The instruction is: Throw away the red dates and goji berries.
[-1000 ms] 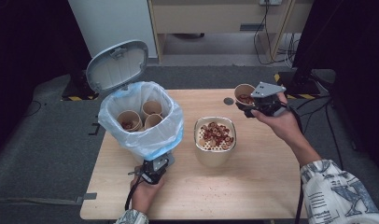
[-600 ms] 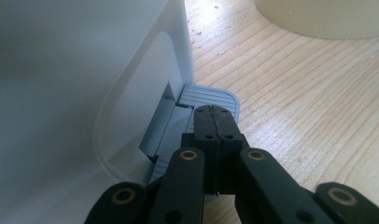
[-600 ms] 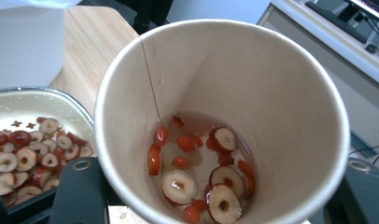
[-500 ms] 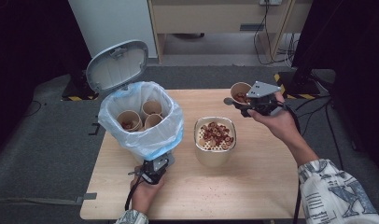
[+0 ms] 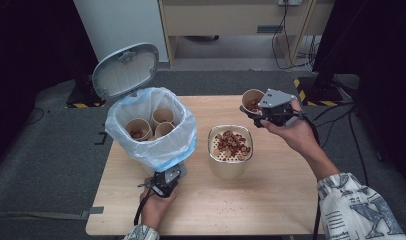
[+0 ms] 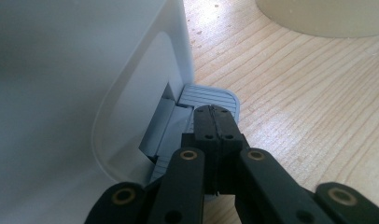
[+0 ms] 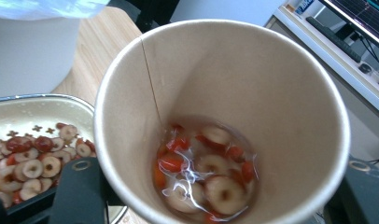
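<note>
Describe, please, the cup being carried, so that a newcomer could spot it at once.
Start at the wooden table, then its far right corner. There the right tongs grip a paper cup; unlike the cups in the bin, it is held up and has wet fruit slices inside.

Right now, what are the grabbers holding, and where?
The right gripper holds the paper cup by its side wall. The left gripper holds nothing, pressing the bin pedal.

High view: table [image 5: 271,200] evenly lit from above; surrounding floor and far corners fall to near black; image soft, slightly grainy. Left gripper view: white bin wall [image 6: 61,70] blurred at close range (wood grain sharp, mild glare far right). Right gripper view: paper cup [image 7: 225,116] bright, rim soft, background defocused.
</note>
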Motion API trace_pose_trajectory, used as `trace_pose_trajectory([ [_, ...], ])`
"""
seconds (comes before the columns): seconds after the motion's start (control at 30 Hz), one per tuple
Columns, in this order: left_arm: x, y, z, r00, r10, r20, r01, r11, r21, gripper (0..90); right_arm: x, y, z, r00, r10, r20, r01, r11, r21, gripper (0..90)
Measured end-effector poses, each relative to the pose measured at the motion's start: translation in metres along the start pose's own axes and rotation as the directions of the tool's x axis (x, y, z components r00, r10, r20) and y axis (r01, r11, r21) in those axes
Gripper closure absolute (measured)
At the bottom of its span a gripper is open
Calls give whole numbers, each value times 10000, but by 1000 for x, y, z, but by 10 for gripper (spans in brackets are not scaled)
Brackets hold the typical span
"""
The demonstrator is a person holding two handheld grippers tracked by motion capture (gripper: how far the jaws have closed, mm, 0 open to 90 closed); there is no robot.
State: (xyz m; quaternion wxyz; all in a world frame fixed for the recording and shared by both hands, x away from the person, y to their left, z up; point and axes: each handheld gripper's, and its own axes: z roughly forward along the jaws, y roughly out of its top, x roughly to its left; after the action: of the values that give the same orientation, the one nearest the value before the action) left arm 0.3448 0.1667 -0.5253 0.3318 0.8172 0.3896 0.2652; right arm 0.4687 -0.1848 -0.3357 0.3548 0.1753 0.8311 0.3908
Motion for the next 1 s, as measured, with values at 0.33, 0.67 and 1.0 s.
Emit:
trace_pose_trajectory([
  [0.33,-1,0,0,10000,-22,-44,22,10000,-45,894,8,9,-3,9997,-253,1,253,9997,47,335],
  [0.67,-1,0,0,10000,-34,-27,34,10000,-32,894,13,17,-4,9835,-1634,783,1613,9864,314,334],
  [1.0,1,1,1,9997,223,117,-223,9998,-5,894,14,24,-4,9707,-2207,949,2169,9750,488,330],
])
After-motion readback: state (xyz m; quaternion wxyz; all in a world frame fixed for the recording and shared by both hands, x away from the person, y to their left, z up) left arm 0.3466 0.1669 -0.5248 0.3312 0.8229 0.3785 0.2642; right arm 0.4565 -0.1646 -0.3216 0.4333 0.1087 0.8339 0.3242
